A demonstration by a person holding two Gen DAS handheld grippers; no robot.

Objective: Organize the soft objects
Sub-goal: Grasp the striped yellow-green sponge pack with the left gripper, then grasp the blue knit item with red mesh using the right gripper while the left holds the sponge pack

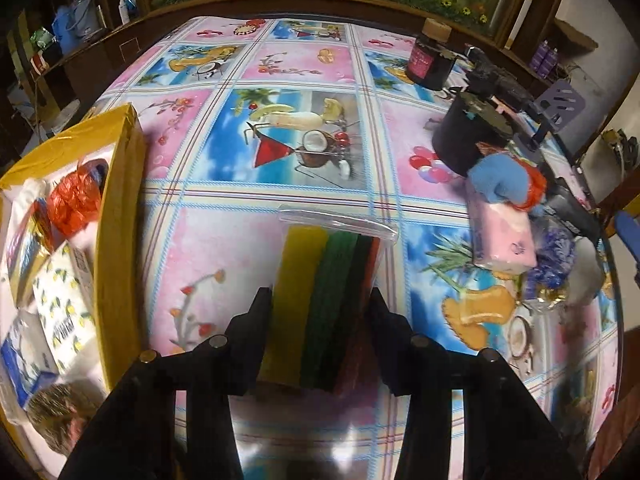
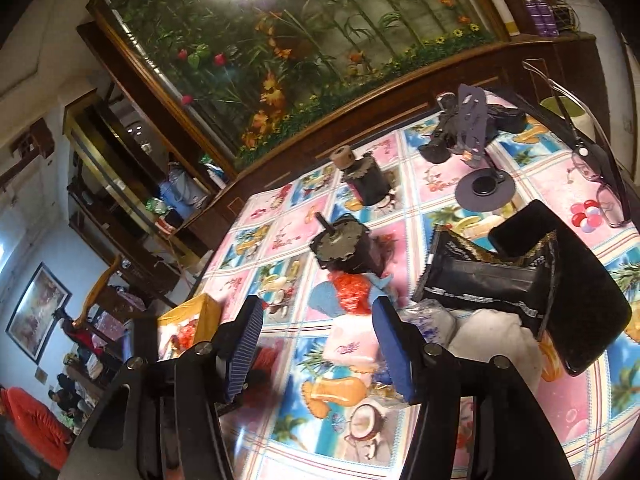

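1. Two tongs are at work. Our left gripper [image 1: 318, 304] squeezes a pack of sponges [image 1: 320, 300] in a clear bag, and the pack is up above the table [image 1: 320, 68].
2. Our right gripper [image 2: 318, 344] is spread wide with nothing in it. It hangs over the pile of soft things on the right side.
3. We think the step now is to carry the pack to the yellow box [image 1: 120, 200], which stands on our left. Soft things already lie inside it, like a red crinkly ball [image 1: 74, 200].
4. To do it well, we should keep a firm squeeze, because the bag looks slippery and the sponges are squishy. We should lift the pack above the near wall of the box before we go across.
5. The box wall stands tall, so it could bump the pack. Between the pack and the box the table is bare, so we have room to move.
6. On the right it is crowded. A pink tissue pack [image 1: 504, 236] touches a blue fluffy thing [image 1: 498, 178], and a black pot [image 1: 466, 136] stands just beside them. We should go slowly there.
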